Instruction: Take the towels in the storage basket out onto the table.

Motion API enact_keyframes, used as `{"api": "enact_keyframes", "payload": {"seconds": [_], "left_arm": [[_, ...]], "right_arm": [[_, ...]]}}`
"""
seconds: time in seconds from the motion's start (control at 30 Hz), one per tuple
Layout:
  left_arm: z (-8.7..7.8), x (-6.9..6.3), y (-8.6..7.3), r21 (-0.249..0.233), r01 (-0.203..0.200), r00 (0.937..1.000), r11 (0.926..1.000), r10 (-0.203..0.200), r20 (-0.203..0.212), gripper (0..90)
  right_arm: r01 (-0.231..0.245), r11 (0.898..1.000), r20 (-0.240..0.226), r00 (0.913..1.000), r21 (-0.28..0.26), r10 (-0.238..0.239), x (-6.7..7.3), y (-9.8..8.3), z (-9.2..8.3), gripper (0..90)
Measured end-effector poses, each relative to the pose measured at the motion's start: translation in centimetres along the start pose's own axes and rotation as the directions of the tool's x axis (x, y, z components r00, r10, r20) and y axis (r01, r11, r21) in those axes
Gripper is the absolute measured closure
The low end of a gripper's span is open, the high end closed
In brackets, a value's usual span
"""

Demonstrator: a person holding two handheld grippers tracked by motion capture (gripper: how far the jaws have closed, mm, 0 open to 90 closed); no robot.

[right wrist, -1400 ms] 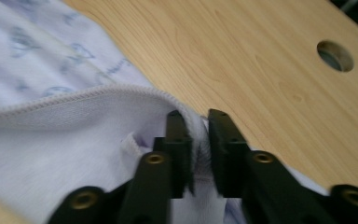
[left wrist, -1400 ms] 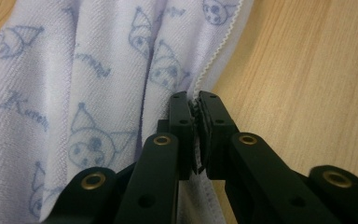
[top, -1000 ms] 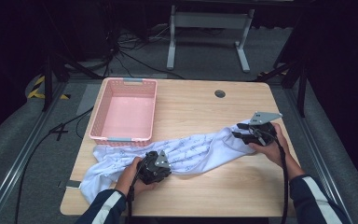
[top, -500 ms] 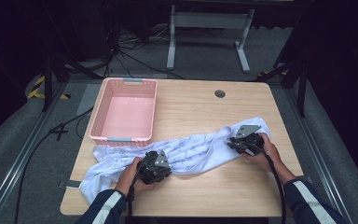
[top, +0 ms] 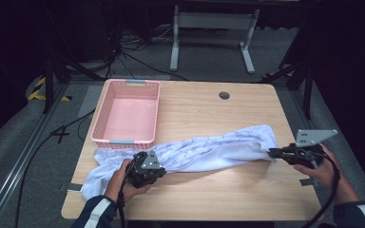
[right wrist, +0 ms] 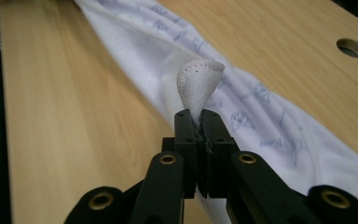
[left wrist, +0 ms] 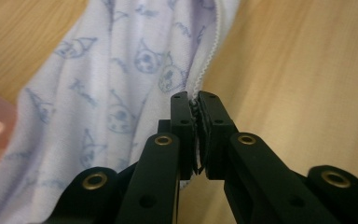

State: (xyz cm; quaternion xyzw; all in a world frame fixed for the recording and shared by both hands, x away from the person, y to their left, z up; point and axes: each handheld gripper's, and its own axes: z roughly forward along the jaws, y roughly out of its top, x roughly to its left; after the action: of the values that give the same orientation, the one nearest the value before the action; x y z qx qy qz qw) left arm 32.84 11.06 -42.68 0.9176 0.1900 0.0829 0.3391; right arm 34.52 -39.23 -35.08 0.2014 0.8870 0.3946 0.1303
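Pink basket (top: 127, 114) stands at the surface's (top: 209, 109) left rear. Left tongs (top: 148, 167) are clamped on the hem of the printed white cloth (top: 209, 151), stretched across the front. Right tongs (top: 285, 153) pinch its far stitched edge. Cloth appears light, limp; hems give the firmest hold.

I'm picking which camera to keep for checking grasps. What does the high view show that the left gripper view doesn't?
High view alone: the pink basket whole, the right gripper at the cloth's other end, both hands and the floor around the table. Left gripper view alone: the left gripper with its jaws shut on the cloth's stitched hem, and the cartoon print up close. Both: the white printed cloth lying on the wooden table.
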Motion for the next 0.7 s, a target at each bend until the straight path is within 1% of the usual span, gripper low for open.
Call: {"api": "enact_keyframes", "payload": {"seconds": [0.03,0.07,0.13,0.17,0.23,0.27,0.3,0.33,0.37,0.4,0.43,0.47,0.5,0.53,0.57,0.6,0.63,0.67,0.7], "left_arm": [[-0.1,-0.6,-0.1,0.018,-0.019,0.9998,0.9997,0.019,0.006,85.7],[0.0,-1.1,-0.3,0.022,-0.030,0.9994,0.9993,0.030,0.016,85.7],[-0.1,-2.0,-0.6,0.032,-0.041,0.9982,0.9986,0.040,0.045,85.7],[-0.1,-2.3,-0.8,0.034,-0.041,0.9969,0.9986,0.039,0.068,85.7],[0.0,-3.0,-0.9,0.043,-0.047,0.9913,0.9979,0.042,0.125,85.4],[0.1,-3.4,-1.0,0.043,-0.056,0.9820,0.9975,0.048,0.183,84.5],[0.3,-3.9,-0.9,0.047,-0.074,0.9749,0.9961,0.063,0.213,83.8],[0.5,-4.4,-0.8,0.050,-0.085,0.9711,0.9951,0.072,0.228,83.0],[0.6,-4.8,-0.6,0.048,-0.089,0.9657,0.9948,0.075,0.249,81.7],[0.7,-5.1,-0.4,0.042,-0.107,0.9571,0.9934,0.091,0.275,81.5],[0.8,-5.4,-0.2,0.035,-0.118,0.9529,0.9924,0.103,0.285,80.6],[0.9,-5.6,0.0,0.031,-0.128,0.9547,0.9913,0.115,0.275,77.8],[0.7,-5.5,0.2,0.031,-0.130,0.9605,0.9910,0.118,0.252,71.9],[0.5,-5.4,0.3,0.017,-0.116,0.9685,0.9931,0.109,0.224,67.5],[0.2,-5.1,0.3,0.001,-0.100,0.9748,0.9950,0.097,0.201,63.9],[-0.2,-4.6,0.3,-0.011,-0.080,0.9846,0.9967,0.081,0.155,59.8],[-0.6,-4.0,0.1,-0.015,-0.053,0.9941,0.9985,0.054,0.094,54.7],[-1.1,-3.2,-0.2,-0.017,-0.028,0.9989,0.9995,0.029,0.038,52.1],[-1.5,-2.4,-0.6,-0.034,0.001,1.0000,0.9994,-0.001,0.000,52.8]], "right_arm": [[0.008,1.000,-0.027,0.9996,0.008,-0.008,0.4,-0.6,-0.8,86.9],[0.014,1.000,-0.044,0.9989,0.009,-0.013,0.8,-1.2,-1.5,86.9],[0.043,0.998,-0.075,0.9963,0.039,-0.040,1.7,-2.3,-2.6,86.8],[0.052,0.997,-0.098,0.9941,0.052,-0.047,2.0,-2.9,-3.1,86.6],[0.063,0.994,-0.139,0.9891,0.086,-0.050,2.5,-4.1,-3.8,83.3],[0.062,0.993,-0.148,0.9878,0.100,-0.047,2.7,-4.7,-4.0,78.8],[0.051,0.992,-0.154,0.9875,0.117,-0.033,2.7,-5.2,-4.2,77.5],[0.048,0.990,-0.150,0.9883,0.134,-0.028,2.8,-5.6,-4.2,74.1],[0.043,0.988,-0.127,0.9916,0.149,-0.024,2.7,-5.9,-4.2,67.6],[0.029,0.988,-0.097,0.9952,0.151,-0.014,2.6,-6.1,-4.2,63.0],[0.010,0.990,-0.071,0.9974,0.144,0.000,2.4,-6.2,-4.2,61.9],[-0.007,0.991,-0.043,0.9990,0.134,0.013,2.2,-6.2,-4.1,59.2],[-0.034,0.992,-0.005,0.9994,0.125,0.034,1.9,-6.1,-3.9,59.2],[-0.067,0.991,0.036,0.9973,0.115,0.063,1.5,-5.9,-3.5,59.4],[-0.094,0.989,0.091,0.9923,0.112,0.084,1.0,-5.6,-2.9,56.0],[-0.134,0.986,0.152,0.9814,0.103,0.118,0.5,-5.4,-2.0,58.6],[-0.177,0.980,0.177,0.9714,0.095,0.159,-0.1,-5.3,-1.0,60.2],[-0.204,0.975,0.197,0.9632,0.092,0.183,-0.6,-5.3,0.2,55.1],[-0.232,0.968,0.231,0.9509,0.094,0.206,-1.1,-5.2,1.5,55.7]]}}
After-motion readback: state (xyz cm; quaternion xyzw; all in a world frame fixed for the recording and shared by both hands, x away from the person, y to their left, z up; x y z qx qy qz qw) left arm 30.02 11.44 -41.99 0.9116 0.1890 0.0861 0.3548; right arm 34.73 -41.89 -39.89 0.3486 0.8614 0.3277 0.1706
